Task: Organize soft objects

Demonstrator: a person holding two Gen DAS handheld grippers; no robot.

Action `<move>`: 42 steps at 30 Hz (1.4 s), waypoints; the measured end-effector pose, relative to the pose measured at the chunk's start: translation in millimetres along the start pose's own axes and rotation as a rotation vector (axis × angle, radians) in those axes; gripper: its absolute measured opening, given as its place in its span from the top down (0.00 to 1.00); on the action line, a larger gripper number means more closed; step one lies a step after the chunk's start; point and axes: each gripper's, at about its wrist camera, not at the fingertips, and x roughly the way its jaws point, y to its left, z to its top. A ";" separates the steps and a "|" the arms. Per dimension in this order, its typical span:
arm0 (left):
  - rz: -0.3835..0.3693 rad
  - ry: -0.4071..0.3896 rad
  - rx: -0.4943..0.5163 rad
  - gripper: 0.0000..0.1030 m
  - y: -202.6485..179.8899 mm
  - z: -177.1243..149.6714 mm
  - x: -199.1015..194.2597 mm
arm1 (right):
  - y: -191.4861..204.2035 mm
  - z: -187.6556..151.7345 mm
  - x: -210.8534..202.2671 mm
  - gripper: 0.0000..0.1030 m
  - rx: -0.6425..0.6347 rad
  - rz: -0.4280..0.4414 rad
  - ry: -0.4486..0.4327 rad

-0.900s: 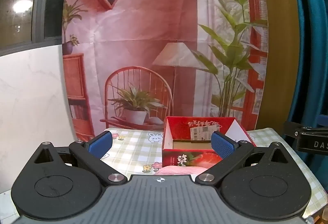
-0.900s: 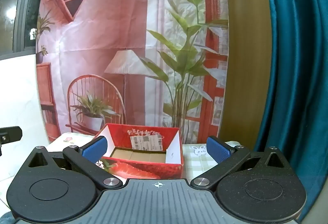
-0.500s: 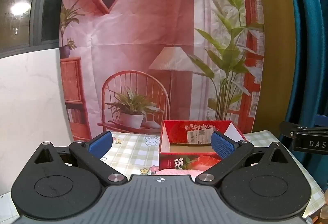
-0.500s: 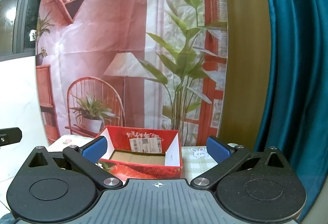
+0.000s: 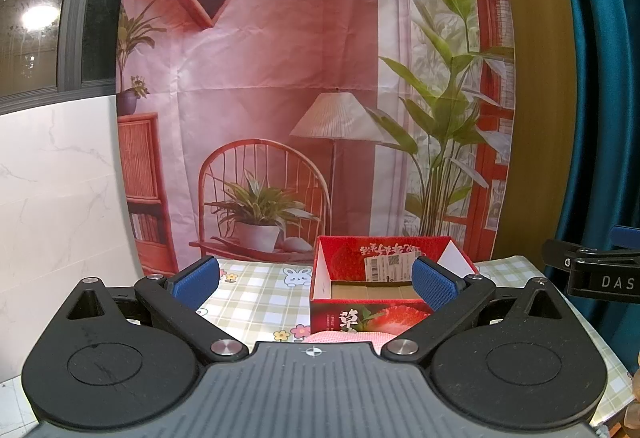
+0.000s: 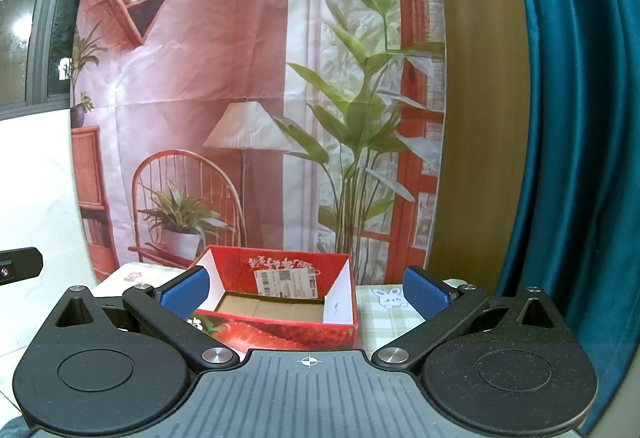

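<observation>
An open red strawberry-print carton [image 5: 372,318] [image 6: 280,330] with a cardboard floor stands on the checked tablecloth [image 5: 256,298]. A pink knitted soft item [image 5: 344,337] peeks out just in front of the carton, mostly hidden behind the left gripper's body. My left gripper [image 5: 315,282] is open, held level above the table short of the carton, with nothing between its blue pads. My right gripper [image 6: 306,290] is open too, facing the carton from the right side, and holds nothing. Part of the right gripper [image 5: 596,272] shows at the left view's right edge.
A printed backdrop [image 5: 320,97] of a room hangs right behind the table. A teal curtain [image 6: 572,137] hangs at the right and a white marble wall [image 5: 56,197] stands at the left. The table edge [image 5: 604,358] drops off at the right.
Both views have pulled back and tipped up a little: the carton sits lower and smaller in frame than before. Both grippers stay wide open.
</observation>
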 end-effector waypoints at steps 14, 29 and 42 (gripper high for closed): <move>0.001 0.005 0.001 0.00 -1.4 -3.5 0.1 | 0.2 -1.9 1.1 0.00 0.002 0.000 0.002; -0.006 0.021 0.004 0.00 -0.2 -1.1 1.8 | 0.4 -0.4 -0.6 0.00 0.004 0.000 0.005; -0.008 0.026 0.005 0.00 0.8 -0.9 2.6 | 0.0 -0.9 -0.2 0.00 0.006 0.002 0.007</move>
